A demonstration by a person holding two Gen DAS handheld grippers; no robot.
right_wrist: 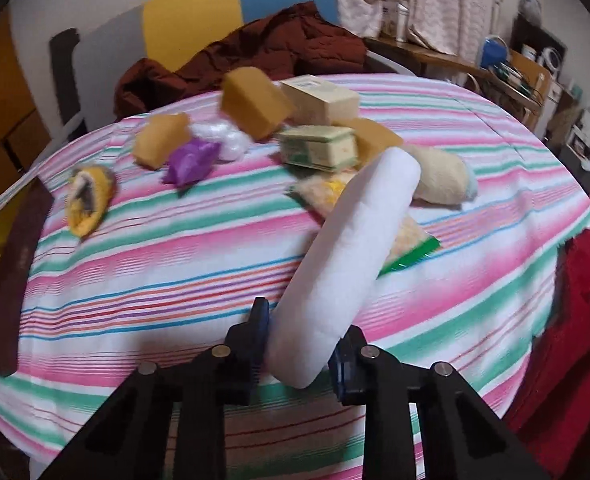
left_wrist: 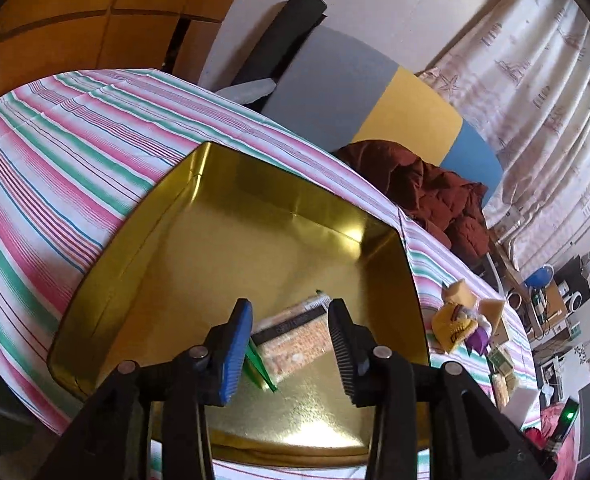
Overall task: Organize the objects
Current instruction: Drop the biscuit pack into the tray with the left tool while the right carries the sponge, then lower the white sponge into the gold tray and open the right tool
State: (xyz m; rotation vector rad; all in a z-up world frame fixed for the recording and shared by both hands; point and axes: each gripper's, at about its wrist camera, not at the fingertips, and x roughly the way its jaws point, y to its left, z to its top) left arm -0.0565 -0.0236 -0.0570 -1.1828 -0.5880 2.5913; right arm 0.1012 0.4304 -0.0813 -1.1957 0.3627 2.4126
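Observation:
My left gripper (left_wrist: pixel 291 344) is open above a gold metal tin (left_wrist: pixel 199 240) on the striped tablecloth. A snack packet with a green end (left_wrist: pixel 291 336) lies flat in the tin between and below the fingers. My right gripper (right_wrist: pixel 301 344) is shut on a long white foam roll (right_wrist: pixel 347 256) and holds it tilted above the table. Behind it lie a packet with a green edge (right_wrist: pixel 411 248), a rolled beige towel (right_wrist: pixel 439 176), a green-printed box (right_wrist: pixel 319 148), sponges (right_wrist: pixel 255 104), a purple bag (right_wrist: pixel 191 162) and a yellow cap (right_wrist: pixel 89 200).
A dark red jacket (right_wrist: pixel 255 56) lies on a chair behind the table. A red cloth (right_wrist: pixel 575 340) hangs at the right table edge. A cream box (right_wrist: pixel 323 98) sits among the items. Shelves with clutter stand at the far right (right_wrist: pixel 527 68).

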